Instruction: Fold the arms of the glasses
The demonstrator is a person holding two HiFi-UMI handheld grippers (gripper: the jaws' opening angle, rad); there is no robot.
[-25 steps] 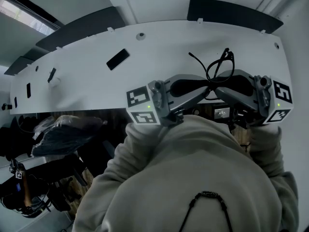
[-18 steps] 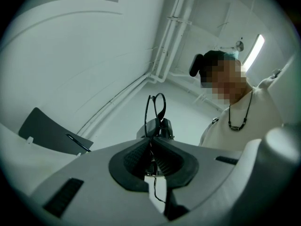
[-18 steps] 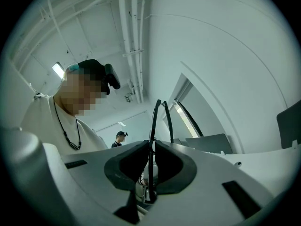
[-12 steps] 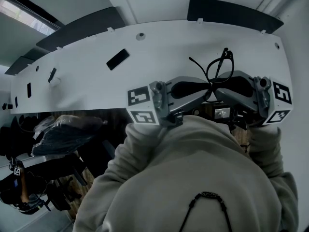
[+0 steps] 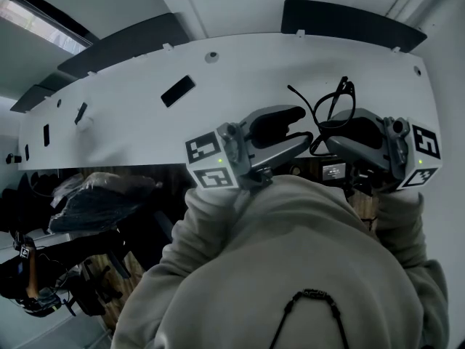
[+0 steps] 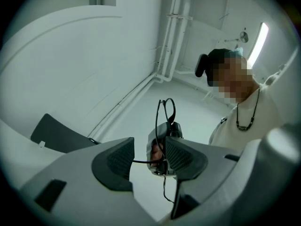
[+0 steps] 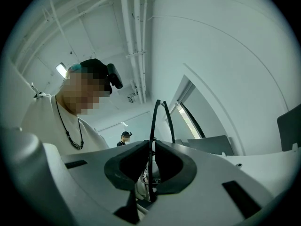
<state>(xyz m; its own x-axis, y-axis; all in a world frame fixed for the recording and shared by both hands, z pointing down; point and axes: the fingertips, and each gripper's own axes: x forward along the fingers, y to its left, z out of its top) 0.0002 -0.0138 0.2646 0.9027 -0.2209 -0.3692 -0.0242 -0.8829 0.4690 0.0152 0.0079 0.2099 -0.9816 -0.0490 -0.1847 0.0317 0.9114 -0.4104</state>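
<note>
Spreading of the jaws is recorded at the left gripper (image 6: 149, 155): they have just been opening, and a clear gap now stands between them, whereas in both earlier head views they were closed together. One thin arm (image 6: 141, 162) of the glasses (image 6: 164, 111) is seen lying across that gap, no longer squeezed. At the right gripper (image 7: 152, 161) the jaws are drawn almost together and are pinched on the dark front frame of the glasses (image 7: 154, 121), which is seen edge-on and rises above them; this grip is unchanged from the earlier views.

In the head view the glasses (image 5: 336, 106) are held in the air between the tips of the two tools, above the near part of the white table (image 5: 131, 115) and apart from it. The rims are carried upright, and one arm is left sticking out toward the upper left. The upper jaw of the left gripper (image 5: 304, 126) is now lifted away from the lower one. The right gripper (image 5: 327, 138) is kept where it was.

Both tools are held side by side before the chest, tips turned inward toward each other, with the marker cubes (image 5: 207, 158) facing the camera. The hands are hidden behind the tools; only the light sleeves (image 5: 218, 213) are shown. A small dark flat object (image 5: 178, 89) is seen on the table, well apart.
</note>
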